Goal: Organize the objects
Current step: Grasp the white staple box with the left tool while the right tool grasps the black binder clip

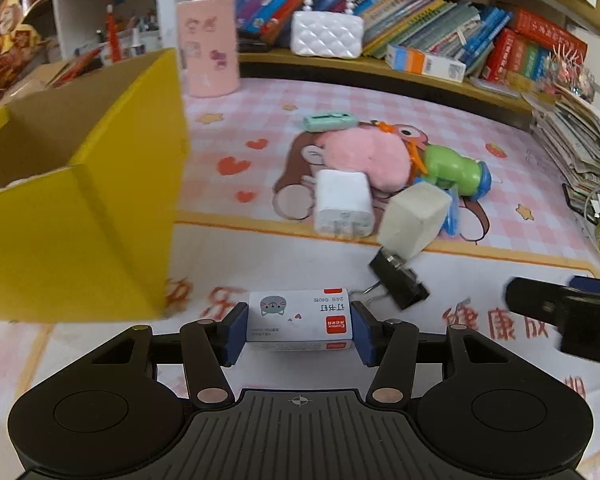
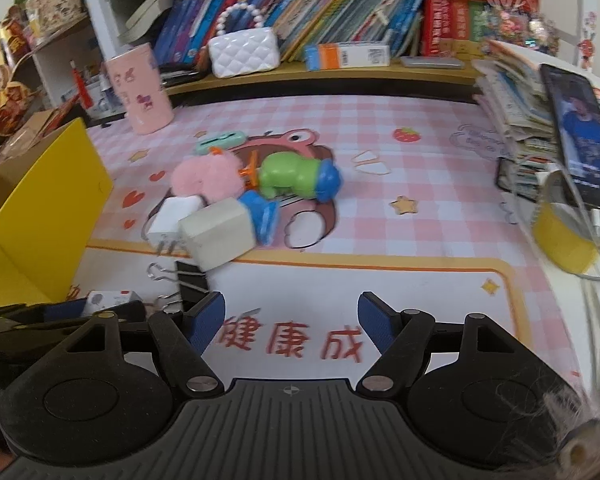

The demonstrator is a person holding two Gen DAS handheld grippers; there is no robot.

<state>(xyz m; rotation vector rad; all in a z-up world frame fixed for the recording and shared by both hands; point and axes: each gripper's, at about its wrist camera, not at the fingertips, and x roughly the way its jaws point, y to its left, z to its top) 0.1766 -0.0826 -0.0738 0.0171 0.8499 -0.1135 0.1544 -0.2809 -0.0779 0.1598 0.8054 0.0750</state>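
My left gripper [image 1: 300, 326] is shut on a small white staple box [image 1: 299, 319] with a grey cat and a red logo, held just above the mat. An open yellow box [image 1: 100, 184] stands to its left; it also shows in the right wrist view [image 2: 40, 216]. Ahead lies a pile: a white charger [image 1: 342, 204], a cream block [image 1: 414, 216], a pink fluffy ball [image 1: 364, 156], a green and blue toy [image 1: 456, 170], a mint case [image 1: 330, 121] and a black binder clip [image 1: 400, 280]. My right gripper [image 2: 290, 320] is open and empty over the mat's red lettering.
A pink cup [image 1: 208, 46] stands at the back. A shelf holds books and a white quilted purse [image 1: 326, 32]. In the right wrist view, a stack of papers [image 2: 516, 112], a phone [image 2: 580, 132] and a yellow tape roll [image 2: 564, 236] stand at the right.
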